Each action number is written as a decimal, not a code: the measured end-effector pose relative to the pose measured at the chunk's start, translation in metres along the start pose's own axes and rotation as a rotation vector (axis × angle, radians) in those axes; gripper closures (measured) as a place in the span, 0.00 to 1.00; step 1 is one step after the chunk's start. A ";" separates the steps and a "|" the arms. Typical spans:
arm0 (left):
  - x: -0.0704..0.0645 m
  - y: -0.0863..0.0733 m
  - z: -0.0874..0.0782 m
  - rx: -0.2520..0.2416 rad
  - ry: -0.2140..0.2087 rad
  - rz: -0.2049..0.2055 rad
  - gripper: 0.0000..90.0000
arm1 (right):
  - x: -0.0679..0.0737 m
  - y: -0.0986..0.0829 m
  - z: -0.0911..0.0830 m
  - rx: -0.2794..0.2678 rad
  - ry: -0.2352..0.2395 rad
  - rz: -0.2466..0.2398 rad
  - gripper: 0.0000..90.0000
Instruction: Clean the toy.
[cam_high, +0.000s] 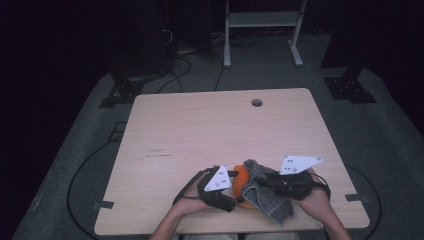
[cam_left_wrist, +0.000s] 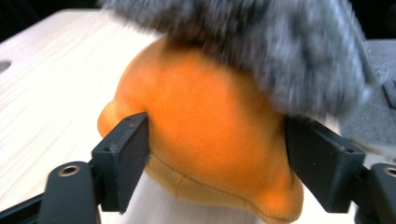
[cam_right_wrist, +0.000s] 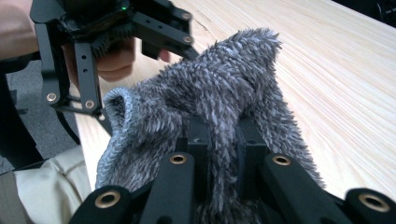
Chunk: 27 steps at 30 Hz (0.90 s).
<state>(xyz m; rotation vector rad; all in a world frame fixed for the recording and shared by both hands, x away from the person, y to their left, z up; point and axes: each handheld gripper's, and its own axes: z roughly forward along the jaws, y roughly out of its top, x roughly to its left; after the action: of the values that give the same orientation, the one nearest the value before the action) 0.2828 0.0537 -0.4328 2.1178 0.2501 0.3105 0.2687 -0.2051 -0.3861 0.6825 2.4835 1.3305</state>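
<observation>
Right now my left gripper (cam_left_wrist: 215, 154) clamps the orange plush toy (cam_left_wrist: 205, 140) between its fingers. My right gripper (cam_right_wrist: 219, 154) pinches the grey furry cloth (cam_right_wrist: 224, 98), which drapes over the toy.

Grey cloth (cam_high: 265, 192) over orange toy (cam_high: 241, 178)

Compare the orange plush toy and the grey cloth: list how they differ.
The orange plush toy is smooth and rounded; the grey cloth is shaggy and limp. The toy sits between the left tongs, its underside on the table; the cloth is pinched in the right tongs and drapes over the toy. Both are soft.
</observation>
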 end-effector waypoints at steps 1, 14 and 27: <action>0.003 -0.002 -0.001 0.013 -0.003 -0.007 0.27 | -0.003 -0.003 -0.001 0.016 -0.025 0.001 0.87; 0.006 -0.003 -0.006 0.006 -0.003 -0.022 0.26 | 0.006 -0.006 0.012 0.028 -0.011 -0.018 0.87; 0.009 -0.002 -0.006 -0.003 0.017 -0.001 0.23 | -0.002 -0.016 0.012 0.024 -0.016 0.021 0.87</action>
<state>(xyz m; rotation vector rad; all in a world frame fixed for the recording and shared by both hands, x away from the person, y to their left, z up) 0.2895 0.0619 -0.4304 2.1123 0.2600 0.3280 0.2708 -0.2056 -0.4061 0.7237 2.4897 1.2994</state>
